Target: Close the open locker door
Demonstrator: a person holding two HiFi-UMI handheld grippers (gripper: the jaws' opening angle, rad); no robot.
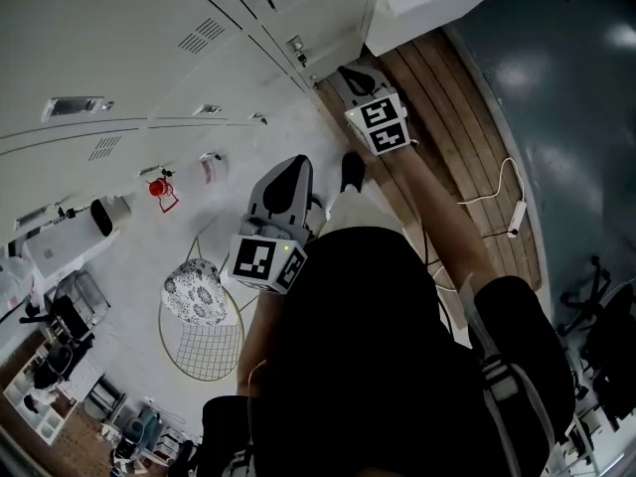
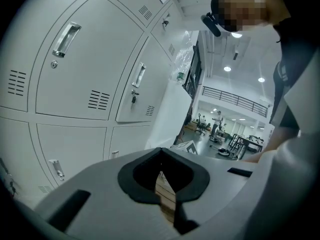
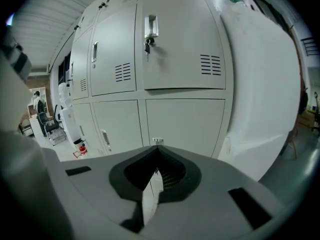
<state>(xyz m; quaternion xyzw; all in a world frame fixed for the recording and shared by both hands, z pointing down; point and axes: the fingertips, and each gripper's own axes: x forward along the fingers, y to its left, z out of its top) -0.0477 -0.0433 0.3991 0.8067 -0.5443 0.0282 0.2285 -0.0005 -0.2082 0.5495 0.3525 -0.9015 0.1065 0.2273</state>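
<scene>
Grey lockers (image 3: 175, 49); open door (image 3: 265, 84) right of right tongs (image 3: 156, 159)

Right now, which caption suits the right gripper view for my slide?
Empty right gripper faces pale grey metal lockers beside a white open door.

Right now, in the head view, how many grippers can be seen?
2: left gripper near the picture's middle, right gripper higher up, by the lockers. None looks hidden.
</scene>
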